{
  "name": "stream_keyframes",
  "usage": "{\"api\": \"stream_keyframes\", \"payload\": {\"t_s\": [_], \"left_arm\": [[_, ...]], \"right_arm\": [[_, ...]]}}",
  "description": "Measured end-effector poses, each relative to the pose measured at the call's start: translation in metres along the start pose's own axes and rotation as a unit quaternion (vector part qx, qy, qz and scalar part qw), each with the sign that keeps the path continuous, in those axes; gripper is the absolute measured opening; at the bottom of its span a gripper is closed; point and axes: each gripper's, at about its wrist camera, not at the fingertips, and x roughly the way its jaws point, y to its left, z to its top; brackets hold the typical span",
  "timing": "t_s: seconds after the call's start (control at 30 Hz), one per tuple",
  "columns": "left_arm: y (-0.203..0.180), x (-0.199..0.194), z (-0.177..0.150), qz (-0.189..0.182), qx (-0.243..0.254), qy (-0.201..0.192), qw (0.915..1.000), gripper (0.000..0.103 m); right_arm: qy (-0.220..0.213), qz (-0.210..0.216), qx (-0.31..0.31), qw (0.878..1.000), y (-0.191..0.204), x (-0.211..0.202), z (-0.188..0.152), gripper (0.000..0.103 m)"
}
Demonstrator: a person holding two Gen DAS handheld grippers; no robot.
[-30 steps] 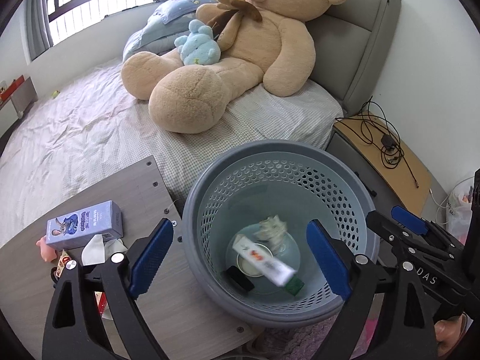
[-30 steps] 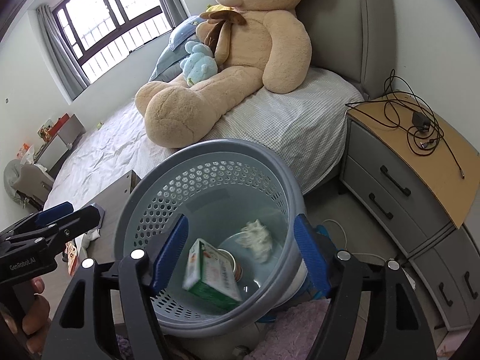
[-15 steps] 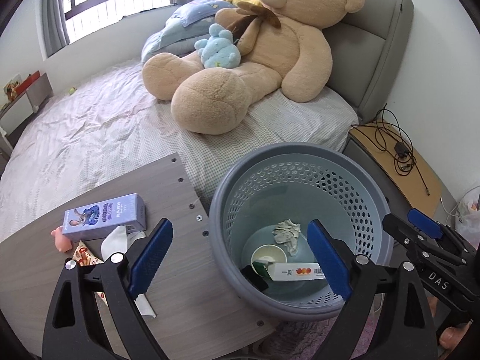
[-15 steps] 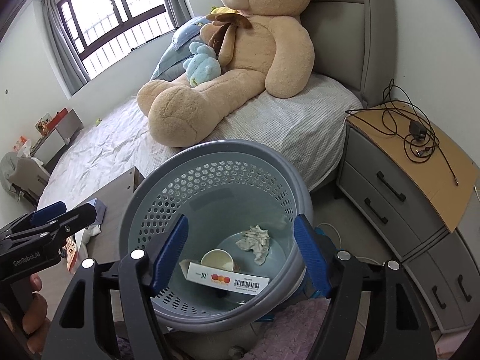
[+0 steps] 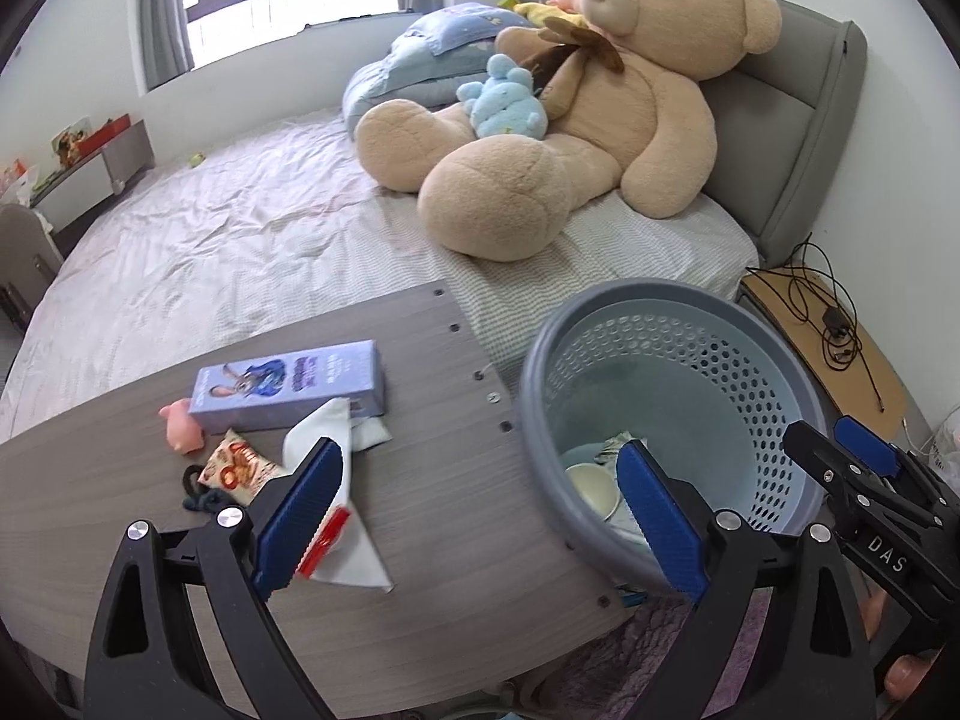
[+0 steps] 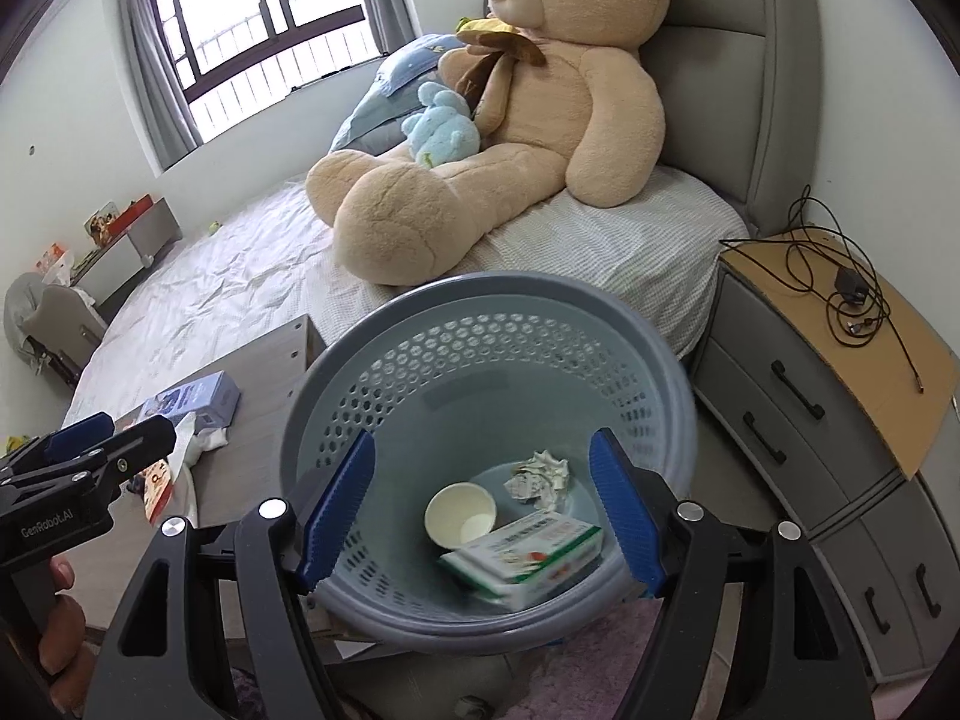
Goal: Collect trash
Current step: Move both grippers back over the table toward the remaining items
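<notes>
A grey-blue perforated trash basket (image 5: 798, 372) (image 6: 420, 306) stands beside the wooden table (image 5: 456, 516). In it lie a green-and-white carton (image 6: 528, 552), a paper cup (image 6: 459, 515) and a crumpled paper wad (image 6: 538, 476). My left gripper (image 5: 480, 516) is open and empty over the table's right part; a white wrapper with a red strip (image 5: 345, 540), a snack packet (image 5: 237, 465) and a white tissue (image 5: 327, 426) lie by its left finger. My right gripper (image 6: 480, 516) is open and empty above the basket.
A purple box (image 5: 288, 384), a pink pig toy (image 5: 180, 432) and a dark hair tie (image 5: 198, 495) lie on the table. A bed with a big teddy bear (image 5: 576, 120) is behind. A nightstand (image 6: 840, 360) with cables stands to the right.
The carton has dropped and settled in the basket. My left gripper has swung left from above the basket to over the table. My right gripper has stayed above the basket.
</notes>
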Motion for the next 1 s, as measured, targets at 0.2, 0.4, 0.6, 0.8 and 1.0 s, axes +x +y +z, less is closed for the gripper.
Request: {"api": "stream_keyframes", "payload": {"t_s": [0.2, 0.4, 0.6, 0.8, 1.0], "left_arm": [[0.033, -0.007, -0.019, 0.021, -0.025, 0.001, 0.9995, 0.091], [0.072, -0.017, -0.036, 0.044, -0.055, -0.002, 0.9975, 0.091], [0.117, -0.025, -0.060, 0.082, -0.089, 0.000, 0.9926, 0.091], [0.161, -0.027, -0.080, 0.117, -0.130, 0.008, 0.9846, 0.091], [0.190, -0.028, -0.090, 0.135, -0.152, 0.013, 0.9791, 0.091]], "right_arm": [[0.010, 0.015, -0.032, 0.999, 0.035, 0.005, -0.011, 0.071], [0.016, 0.030, -0.060, 0.998, 0.068, 0.010, -0.021, 0.071], [0.032, 0.049, -0.077, 0.995, 0.097, 0.018, -0.034, 0.071], [0.040, 0.065, -0.104, 0.992, 0.126, 0.025, -0.042, 0.071], [0.048, 0.083, -0.131, 0.987, 0.157, 0.034, -0.043, 0.071]]}}
